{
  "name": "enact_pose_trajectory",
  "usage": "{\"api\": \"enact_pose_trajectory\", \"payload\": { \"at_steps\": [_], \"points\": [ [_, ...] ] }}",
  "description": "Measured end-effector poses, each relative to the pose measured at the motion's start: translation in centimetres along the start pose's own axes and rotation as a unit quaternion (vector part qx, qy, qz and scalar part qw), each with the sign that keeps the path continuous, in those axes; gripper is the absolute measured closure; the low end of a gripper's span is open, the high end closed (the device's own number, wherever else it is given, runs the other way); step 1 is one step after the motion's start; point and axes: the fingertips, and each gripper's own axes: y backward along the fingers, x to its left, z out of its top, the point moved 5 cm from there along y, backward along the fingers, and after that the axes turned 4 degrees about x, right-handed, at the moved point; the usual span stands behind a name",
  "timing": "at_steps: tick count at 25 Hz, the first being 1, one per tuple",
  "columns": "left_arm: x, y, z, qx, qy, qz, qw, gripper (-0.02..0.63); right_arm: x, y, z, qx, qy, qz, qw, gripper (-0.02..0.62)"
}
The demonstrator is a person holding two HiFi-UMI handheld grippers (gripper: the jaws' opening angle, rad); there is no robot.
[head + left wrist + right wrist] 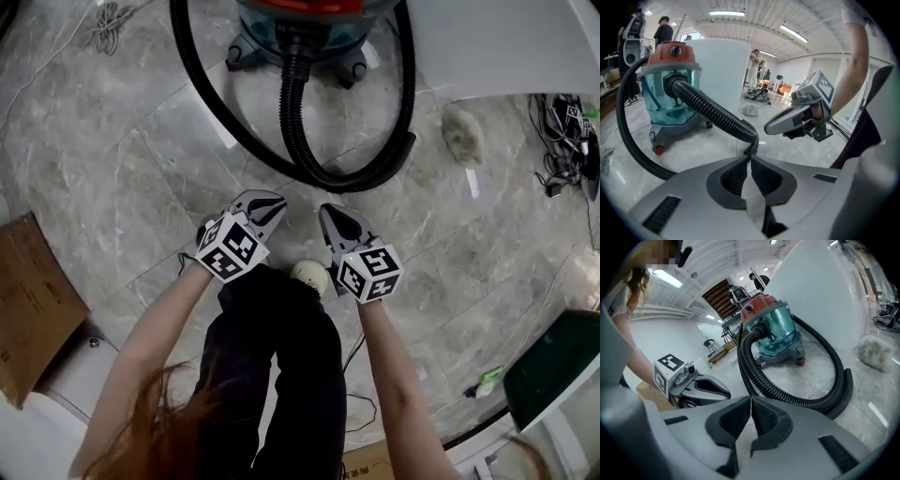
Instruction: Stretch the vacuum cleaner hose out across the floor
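A vacuum cleaner (pixel 300 28) with an orange top and a teal tank stands on the floor ahead of me. Its black ribbed hose (pixel 300 131) runs from the body toward me and curls into a loop (pixel 375 173) that swings back round both sides of the machine. My left gripper (pixel 265 208) and right gripper (pixel 330 217) hover side by side just short of the loop's near bend, both shut and empty. In the left gripper view the hose (pixel 712 112) ends right above the closed jaw tips. The right gripper view shows the hose (pixel 764 380) curving ahead.
A flattened cardboard box (pixel 28 300) lies at the left. A pale lump (pixel 464 136) rests on the floor at the right, with cables (pixel 562 150) beyond it. A large white panel (pixel 506 47) stands behind the vacuum. A thin cord (pixel 103 28) trails at the upper left.
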Motion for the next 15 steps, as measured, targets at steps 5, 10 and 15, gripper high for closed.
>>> {"api": "enact_pose_trajectory", "payload": {
  "at_steps": [5, 10, 15],
  "points": [
    [1.2, -3.4, -1.9, 0.014, -0.010, 0.007, 0.9998, 0.590, -1.4, -2.2, -1.8, 0.011, 0.016, 0.008, 1.000, 0.580],
    [1.9, -6.8, -3.0, 0.048, -0.037, 0.010, 0.9981, 0.464, -2.8, -3.8, -3.4, 0.016, 0.020, 0.016, 1.000, 0.580],
    [3.6, -9.8, -3.9, 0.108, -0.108, 0.012, 0.9881, 0.366, -4.0, -5.6, -4.1, 0.018, 0.021, 0.026, 0.999, 0.580]
  ]
}}
